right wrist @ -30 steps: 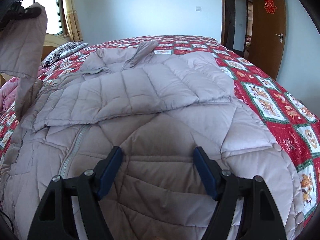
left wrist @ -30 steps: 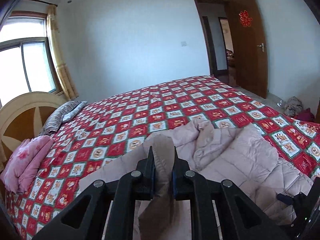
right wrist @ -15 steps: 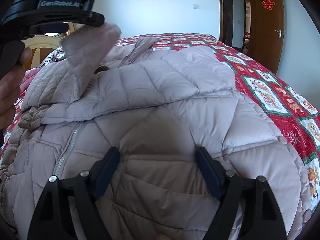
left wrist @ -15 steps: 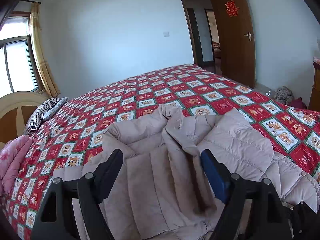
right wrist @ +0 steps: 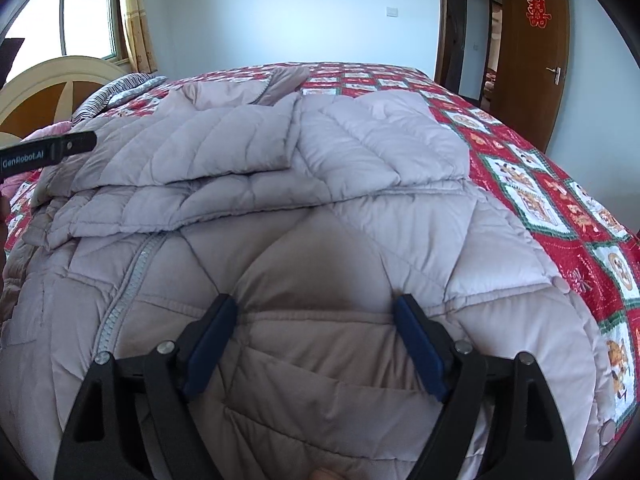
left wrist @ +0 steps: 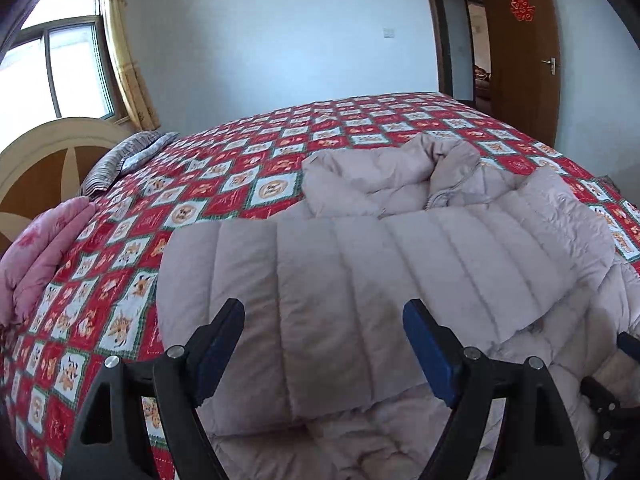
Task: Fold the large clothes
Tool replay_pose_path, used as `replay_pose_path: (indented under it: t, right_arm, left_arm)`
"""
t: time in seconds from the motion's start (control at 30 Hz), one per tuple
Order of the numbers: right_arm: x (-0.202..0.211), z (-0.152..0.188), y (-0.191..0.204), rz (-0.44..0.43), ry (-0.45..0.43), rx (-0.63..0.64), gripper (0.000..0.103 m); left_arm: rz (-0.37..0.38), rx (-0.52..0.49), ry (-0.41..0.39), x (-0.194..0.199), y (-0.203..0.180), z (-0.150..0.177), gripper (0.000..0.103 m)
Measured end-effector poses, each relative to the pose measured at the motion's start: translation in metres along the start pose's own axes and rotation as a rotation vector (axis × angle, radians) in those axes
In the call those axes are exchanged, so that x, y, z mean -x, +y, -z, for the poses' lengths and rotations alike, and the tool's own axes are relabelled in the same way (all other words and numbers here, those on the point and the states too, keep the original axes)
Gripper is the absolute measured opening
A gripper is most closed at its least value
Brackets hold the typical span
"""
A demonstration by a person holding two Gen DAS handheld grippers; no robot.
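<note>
The jaws of the left gripper point(left wrist: 323, 322) are seen spread wide above a folded sleeve, nothing pinched between them; they have just been opening. In the left wrist view, a pink blanket point(left wrist: 36, 252) is found at the left edge, a striped pillow point(left wrist: 124, 158) at the upper left, and the padded jacket point(left wrist: 400, 264) across the centre and right of the red patterned bed point(left wrist: 240, 168). The jaws of the right gripper point(right wrist: 314, 312) are likewise held apart and have also been opening, with the jacket's quilted body bulging between the pads. A wooden door point(right wrist: 532, 52) is seen at the upper right.
</note>
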State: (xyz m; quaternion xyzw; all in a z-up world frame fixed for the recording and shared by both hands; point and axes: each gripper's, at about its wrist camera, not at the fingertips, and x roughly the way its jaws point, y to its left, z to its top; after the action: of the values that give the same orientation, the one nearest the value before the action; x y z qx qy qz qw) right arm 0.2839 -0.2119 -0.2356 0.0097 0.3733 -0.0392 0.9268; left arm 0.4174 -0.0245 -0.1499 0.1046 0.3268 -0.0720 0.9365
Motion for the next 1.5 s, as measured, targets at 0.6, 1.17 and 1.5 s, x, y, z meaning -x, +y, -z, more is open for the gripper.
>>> replay_pose_path:
  t: [0.6,1.17,1.5]
  right_arm:
    - [-0.002,-0.006,-0.002,-0.027,0.048,-0.01,0.09]
    - [-0.048,-0.112,0.027,-0.066,0.013,0.023,0.089]
    - [-0.056,-0.106,0.033,-0.151,0.051,0.054,0.017]
  left_arm:
    - [-0.093,-0.095,-0.119,0.038,-0.016,-0.022,0.082]
    - [-0.156,-0.067,-0.034,-0.004,0.007,-0.027,0.082]
    - [-0.171,-0.056,0.046,-0.035,0.017,-0.011,0.082]
